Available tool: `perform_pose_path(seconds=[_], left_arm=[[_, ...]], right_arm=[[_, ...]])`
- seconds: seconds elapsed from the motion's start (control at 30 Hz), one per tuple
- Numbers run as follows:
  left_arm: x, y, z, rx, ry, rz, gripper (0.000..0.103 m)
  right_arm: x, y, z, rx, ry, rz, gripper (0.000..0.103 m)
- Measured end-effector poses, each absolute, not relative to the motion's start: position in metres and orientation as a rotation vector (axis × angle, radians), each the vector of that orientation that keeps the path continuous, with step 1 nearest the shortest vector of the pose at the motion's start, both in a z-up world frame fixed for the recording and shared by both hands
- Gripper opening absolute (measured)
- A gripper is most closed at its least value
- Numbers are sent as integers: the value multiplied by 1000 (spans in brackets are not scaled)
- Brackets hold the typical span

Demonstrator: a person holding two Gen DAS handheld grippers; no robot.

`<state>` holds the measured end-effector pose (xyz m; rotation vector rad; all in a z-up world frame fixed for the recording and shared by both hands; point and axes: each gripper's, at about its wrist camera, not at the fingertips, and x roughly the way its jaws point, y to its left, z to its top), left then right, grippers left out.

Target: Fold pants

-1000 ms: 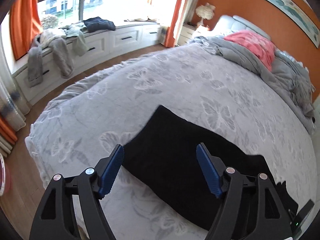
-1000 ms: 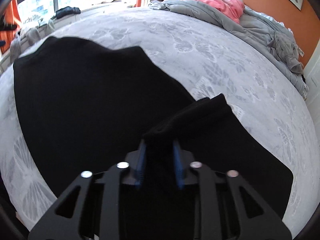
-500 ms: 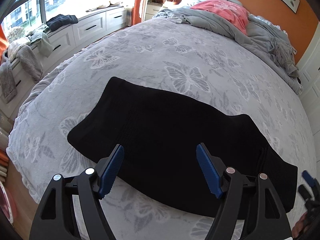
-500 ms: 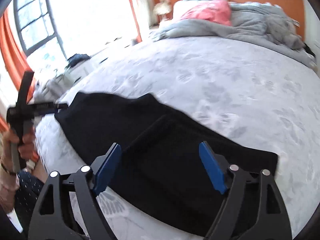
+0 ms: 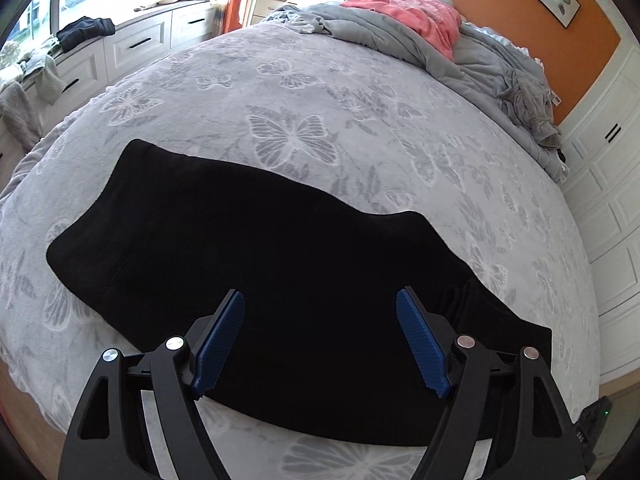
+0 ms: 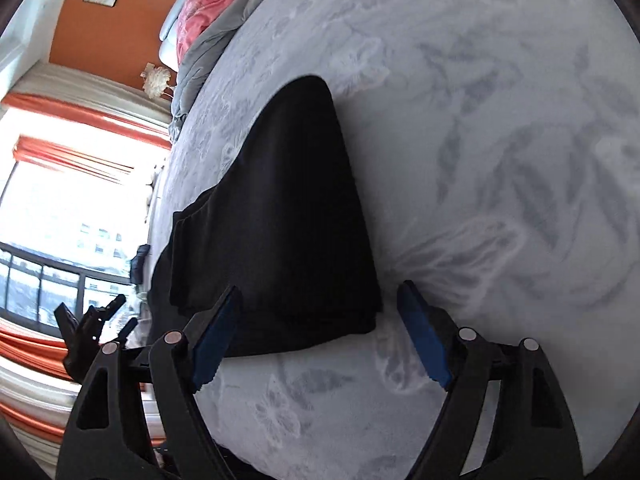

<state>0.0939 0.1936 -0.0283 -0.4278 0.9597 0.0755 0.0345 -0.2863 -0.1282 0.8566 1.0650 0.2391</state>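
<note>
The black pants [image 5: 280, 264] lie flat on the grey butterfly bedspread [image 5: 320, 92] as a long folded strip, running from left to lower right. My left gripper [image 5: 320, 340] is open and empty, just above the pants' near edge. In the right wrist view the pants [image 6: 288, 216] show end-on, with a folded layer on top. My right gripper [image 6: 320, 336] is open and empty at that near end, its camera rolled sideways. The left gripper [image 6: 92, 320] shows small at the left of that view.
A grey duvet [image 5: 460, 52] and a pink garment [image 5: 408, 16] are heaped at the head of the bed. A window seat with drawers and loose clothes [image 5: 80, 32] runs along the left. White cupboards [image 5: 612, 184] stand at the right.
My right gripper has let go of the pants' end, opened, and rolled sideways. My left gripper has swung to face the pants lengthwise and stayed open.
</note>
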Motion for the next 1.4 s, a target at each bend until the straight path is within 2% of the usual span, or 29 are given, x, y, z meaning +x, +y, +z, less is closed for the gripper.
perform_pose_path(seconds=[0.03,0.1,0.13,0.23,0.37,0.5,0.53,0.57,0.6,0.63,0.7,0.73,0.77,0.83,1.03,1.2,1.27,1.3,1.33,1.37,1.4], left_arm=[[96,189,-28,-433,956,71,76],[100,183,-29,-447,954,64,76],[103,180,-30,-462,957,60,77],[108,179,-35,-518,974,40,77],[108,175,-35,-506,982,24,77],[102,165,-37,-424,997,4,77],[100,162,-39,-399,1007,-1,77],[98,159,-41,-373,1014,-3,77],[96,156,-43,-347,1019,-3,77],[94,152,-45,-319,1025,-5,77],[90,146,-46,-255,1028,1,77],[88,143,-45,-223,1019,15,77],[86,142,-43,-196,1007,30,77],[83,138,-40,-153,983,42,77],[79,136,-39,-99,972,61,77],[77,142,-45,-75,989,84,77],[76,148,-48,-77,999,88,77],[76,150,-49,-81,1005,89,77],[76,152,-50,-86,1010,91,77],[75,154,-51,-90,1011,92,77],[74,155,-51,-92,1011,91,77]], right_arm=[[34,-283,-126,846,1037,238,79],[40,-272,-125,809,1026,269,55],[42,-267,-127,783,1029,262,26],[43,-267,-115,760,991,257,21],[33,-294,-78,725,887,234,18],[17,-332,-72,693,864,78,19],[17,-338,-77,680,893,35,23],[21,-340,-87,653,953,6,33],[26,-339,-97,610,1034,-39,35],[24,-337,-96,549,1035,-111,38],[9,-320,-62,362,881,-217,39],[3,-307,-46,260,808,-253,45],[-2,-289,-29,174,748,-229,59],[3,-249,-14,96,734,-31,71],[33,-105,-42,-215,856,364,69],[53,-60,-73,-388,896,372,66],[67,-61,-88,-369,946,351,43],[72,-67,-94,-315,971,360,39],[74,-69,-95,-284,967,352,27],[75,-67,-93,-287,961,337,19],[74,-65,-87,-282,947,330,18]])
